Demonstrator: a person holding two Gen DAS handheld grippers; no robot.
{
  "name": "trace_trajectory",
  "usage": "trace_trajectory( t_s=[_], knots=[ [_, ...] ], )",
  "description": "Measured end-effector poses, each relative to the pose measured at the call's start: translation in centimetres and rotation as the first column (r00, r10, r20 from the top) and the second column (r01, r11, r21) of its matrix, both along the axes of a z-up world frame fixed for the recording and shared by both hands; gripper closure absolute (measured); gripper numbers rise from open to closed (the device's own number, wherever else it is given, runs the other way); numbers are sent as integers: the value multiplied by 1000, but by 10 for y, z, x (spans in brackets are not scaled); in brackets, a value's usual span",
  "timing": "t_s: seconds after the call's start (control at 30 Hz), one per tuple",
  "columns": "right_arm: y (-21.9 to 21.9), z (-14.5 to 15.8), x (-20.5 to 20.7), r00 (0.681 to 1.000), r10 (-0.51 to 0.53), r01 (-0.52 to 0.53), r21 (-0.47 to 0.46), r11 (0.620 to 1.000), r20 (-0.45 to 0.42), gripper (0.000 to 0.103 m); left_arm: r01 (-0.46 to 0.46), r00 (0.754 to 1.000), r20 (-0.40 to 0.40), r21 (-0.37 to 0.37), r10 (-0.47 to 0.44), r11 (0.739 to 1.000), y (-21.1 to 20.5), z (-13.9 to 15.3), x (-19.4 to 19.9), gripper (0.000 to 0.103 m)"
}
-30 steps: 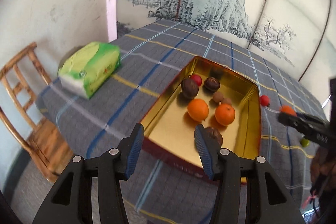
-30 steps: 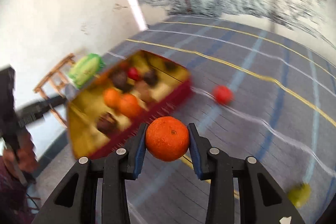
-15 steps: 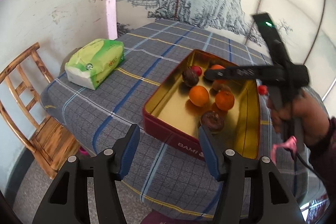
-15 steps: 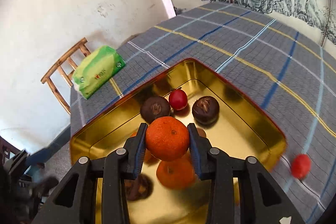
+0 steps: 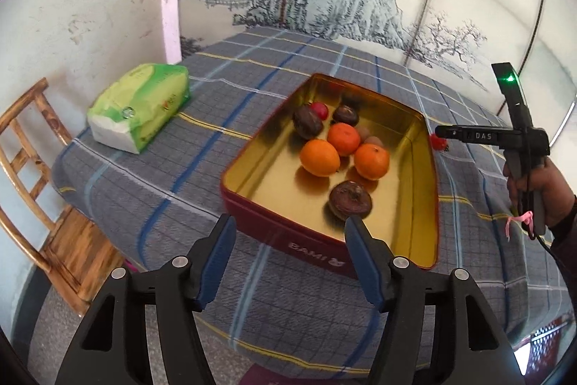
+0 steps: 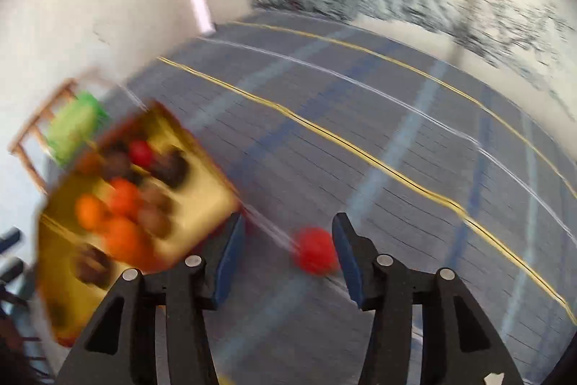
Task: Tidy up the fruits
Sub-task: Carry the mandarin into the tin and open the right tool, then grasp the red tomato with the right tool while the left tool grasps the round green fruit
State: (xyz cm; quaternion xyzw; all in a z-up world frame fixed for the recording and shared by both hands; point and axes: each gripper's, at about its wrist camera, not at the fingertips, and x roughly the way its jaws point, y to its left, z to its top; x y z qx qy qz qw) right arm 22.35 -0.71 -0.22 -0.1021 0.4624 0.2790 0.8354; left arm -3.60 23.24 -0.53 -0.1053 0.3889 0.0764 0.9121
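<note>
Hovering just short of the tin [image 5: 326, 251], left claw [image 5: 290, 258] is empty with jaws opening; tin already holds three oranges [image 5: 320, 157], several dark fruits and a small red one. Right view, blurred: right claw [image 6: 288, 255] empty, jaws opening, red fruit [image 6: 314, 255] on the surface [image 6: 396, 139] just outside the tin, not yet gripped.

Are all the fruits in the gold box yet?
Nearly. Three oranges already sit in the gold box with some dark fruits. The right gripper holds nothing; its jaws are opening over a small red fruit still lying on the tablecloth. The left gripper is empty too.
</note>
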Motion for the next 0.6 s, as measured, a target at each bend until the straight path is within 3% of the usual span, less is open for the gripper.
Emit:
trace_trajectory(
  t_s=[0.27, 0.4, 0.53, 0.6],
  knots=[
    [7, -22, 5, 1000, 7, -7, -33, 999, -3, 57, 32, 999, -28, 26, -31, 999, -16, -2, 8, 39],
    [13, -27, 12, 999, 17, -18, -43, 999, -30, 75, 41, 998, -38, 17, -40, 999, -22, -1, 13, 39],
    [-9, 4, -16, 999, 4, -4, 23, 1000, 38, 75, 126, 992, -18, 17, -126, 992, -43, 12, 19, 39],
    [-53, 24, -33, 995, -58, 53, 65, 997, 79, 75, 186, 982, -7, 14, -186, 982, -59, 18, 24, 39]
  ],
)
